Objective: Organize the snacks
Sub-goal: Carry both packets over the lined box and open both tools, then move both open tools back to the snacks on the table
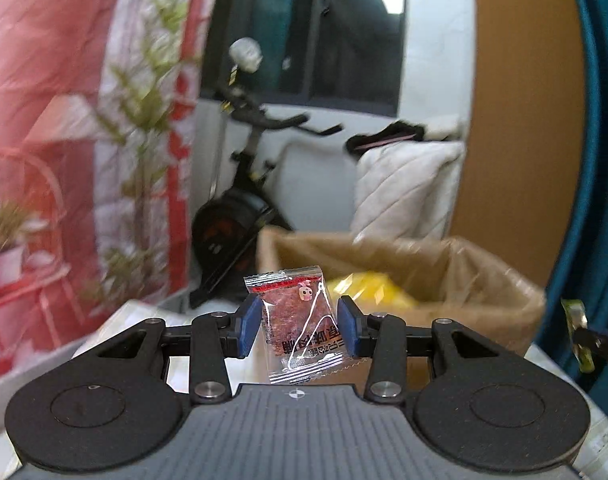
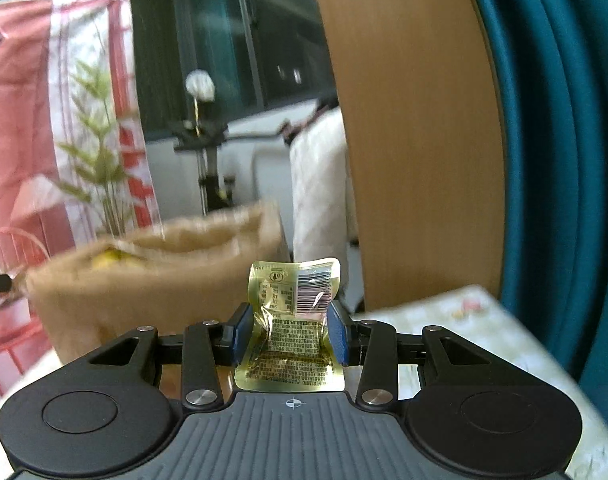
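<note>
Snacks were in hand on both sides. The left gripper (image 1: 299, 327) had its blue fingers (image 1: 248, 330) closed on a clear packet of reddish dried meat (image 1: 298, 330), pinched across its middle with the long axis running up and away from the camera, its crimped top edge standing above the pads. The right gripper (image 2: 290, 334) had its fingers (image 2: 337, 338) closed on a yellow-green packet (image 2: 294, 320) printed with small text and a barcode; that packet was crumpled at the pinch and its top flopped slightly to the right.

The brown cardboard box (image 1: 483, 280) was the likely destination. In the left wrist view it stood just ahead and to the right of the meat packet, its open mouth showing something yellow (image 1: 367, 288) already inside. In the right wrist view the same box (image 2: 144, 280) lay ahead and to the left, blurred. So the box sat between the two grippers, and each needed to travel forward and inward to get over the rim. The left one appeared the nearer, since the box wall filled more of its view directly behind the packet.

Both packets were held above the bench (image 2: 483, 332), whose pale patterned cover showed under the right gripper. At the right edge of the left view, a sliver of the yellow-green packet and the other gripper's tip were visible, well apart from the meat packet.
</note>
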A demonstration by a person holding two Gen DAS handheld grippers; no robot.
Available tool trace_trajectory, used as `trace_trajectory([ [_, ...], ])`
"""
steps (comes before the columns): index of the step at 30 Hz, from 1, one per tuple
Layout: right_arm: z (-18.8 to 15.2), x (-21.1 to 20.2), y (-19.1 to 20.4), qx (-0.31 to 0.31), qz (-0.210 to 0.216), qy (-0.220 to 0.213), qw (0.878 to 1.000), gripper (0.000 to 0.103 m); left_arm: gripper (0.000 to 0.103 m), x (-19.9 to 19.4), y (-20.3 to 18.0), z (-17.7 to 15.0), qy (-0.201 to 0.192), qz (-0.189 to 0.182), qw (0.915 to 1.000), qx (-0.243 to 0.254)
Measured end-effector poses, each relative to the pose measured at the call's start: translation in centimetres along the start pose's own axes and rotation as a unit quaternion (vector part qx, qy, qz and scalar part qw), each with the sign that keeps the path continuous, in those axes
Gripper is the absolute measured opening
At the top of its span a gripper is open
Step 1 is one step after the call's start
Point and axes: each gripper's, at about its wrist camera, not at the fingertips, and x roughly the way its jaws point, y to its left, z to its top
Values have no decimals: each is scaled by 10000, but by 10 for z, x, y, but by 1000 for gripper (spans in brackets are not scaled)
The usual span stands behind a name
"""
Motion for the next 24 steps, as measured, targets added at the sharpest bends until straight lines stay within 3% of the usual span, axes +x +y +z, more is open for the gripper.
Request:
trace_trajectory([
  [7,52,24,20,-303,341,-413,9981,37,44,43,-27,34,-192,-505,9985,38],
  [15,61,79,56,-506,407,-94,9978,40,47,112,-60,38,284,-1094,9935,109],
  [17,58,90,59,-464,362,71,9982,45,62,129,-61,33,555,-1247,9906,120],
  [19,54,98,63,-447,310,248,9982,48,70,133,-60,28,630,-1226,9903,163],
  [24,48,89,61,-403,383,303,9980,50,70,118,-47,17,812,-1250,9886,202],
])
